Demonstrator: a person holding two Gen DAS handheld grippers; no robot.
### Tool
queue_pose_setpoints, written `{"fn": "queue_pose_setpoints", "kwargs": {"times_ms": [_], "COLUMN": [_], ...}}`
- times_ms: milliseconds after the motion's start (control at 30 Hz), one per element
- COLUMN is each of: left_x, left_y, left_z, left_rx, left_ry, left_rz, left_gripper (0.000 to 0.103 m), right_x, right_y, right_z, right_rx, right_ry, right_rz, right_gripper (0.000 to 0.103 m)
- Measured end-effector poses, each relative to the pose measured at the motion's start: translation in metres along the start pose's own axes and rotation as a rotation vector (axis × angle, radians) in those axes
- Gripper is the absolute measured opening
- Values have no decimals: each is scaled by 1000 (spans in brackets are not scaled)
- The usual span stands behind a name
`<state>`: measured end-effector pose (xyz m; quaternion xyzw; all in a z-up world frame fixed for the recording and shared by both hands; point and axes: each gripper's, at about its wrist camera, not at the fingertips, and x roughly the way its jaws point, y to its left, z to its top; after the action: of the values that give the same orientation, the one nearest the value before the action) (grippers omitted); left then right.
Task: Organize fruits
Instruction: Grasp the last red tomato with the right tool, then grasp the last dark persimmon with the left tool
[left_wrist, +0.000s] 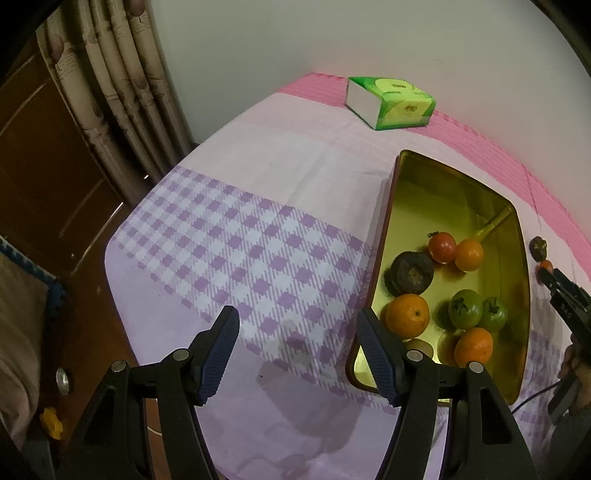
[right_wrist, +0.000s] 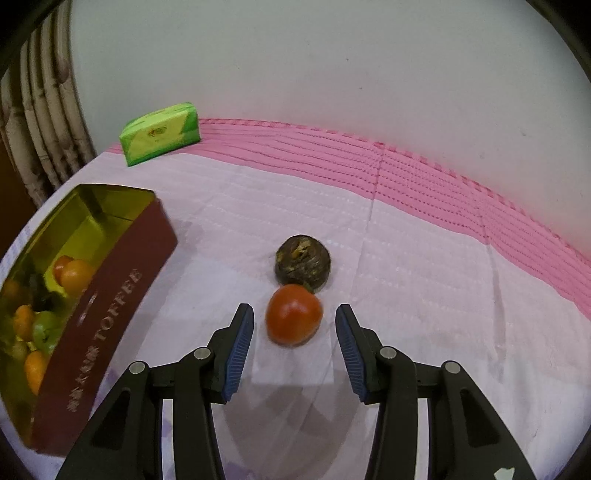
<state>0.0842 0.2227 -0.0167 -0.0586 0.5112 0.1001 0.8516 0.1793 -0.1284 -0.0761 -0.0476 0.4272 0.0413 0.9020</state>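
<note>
A toffee tin (left_wrist: 391, 206) with a gold inside holds several fruits: oranges (left_wrist: 407, 315), green fruits (left_wrist: 465, 308), a red one (left_wrist: 442, 247) and a dark brown one (left_wrist: 410, 272). In the right wrist view the tin (right_wrist: 122, 266) is at the left. My right gripper (right_wrist: 294, 325) is open, its fingers either side of a red-orange fruit (right_wrist: 294, 319) on the cloth. A dark brown fruit (right_wrist: 303, 263) lies just behind it, touching. My left gripper (left_wrist: 297, 325) is open and empty above the checked cloth, left of the tin. The right gripper (left_wrist: 550, 280) shows at the tin's right.
A green tissue pack (left_wrist: 391, 101) lies at the far edge of the table by the wall; it also shows in the right wrist view (right_wrist: 160, 133). A pink mat (right_wrist: 443, 177) runs along the wall. Curtains (left_wrist: 122, 85) and a wooden door (left_wrist: 40, 166) stand left of the table.
</note>
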Motion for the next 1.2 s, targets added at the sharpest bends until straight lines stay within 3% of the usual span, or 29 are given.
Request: {"fn": "queue_pose_setpoints", "kwargs": {"times_ms": [200,333,533,867,1200], "left_x": [-3,-11,-20,-3,37], "left_y": [-5,-25,-89,-228,-306], "left_z": [2,5,18,24,29], "left_rx": [-4,31,130,308,389], "left_ry": [-14,-46,-70,-45,-1], "left_rz": [1,-7,-115,-283,-311], "left_gripper": [67,67,67,67,67], "right_x": [11,8,-14,-31,-22], "right_y": [1,-2,-34,-115,-143], "right_z": [-2,-6,-13,-37,-48], "right_rx": [-2,1,32,120,153], "right_ry": [14,3,-47,-27,3], "right_rz": [12,26,-12,-120,-137], "right_gripper": [31,30,30,30,30]}}
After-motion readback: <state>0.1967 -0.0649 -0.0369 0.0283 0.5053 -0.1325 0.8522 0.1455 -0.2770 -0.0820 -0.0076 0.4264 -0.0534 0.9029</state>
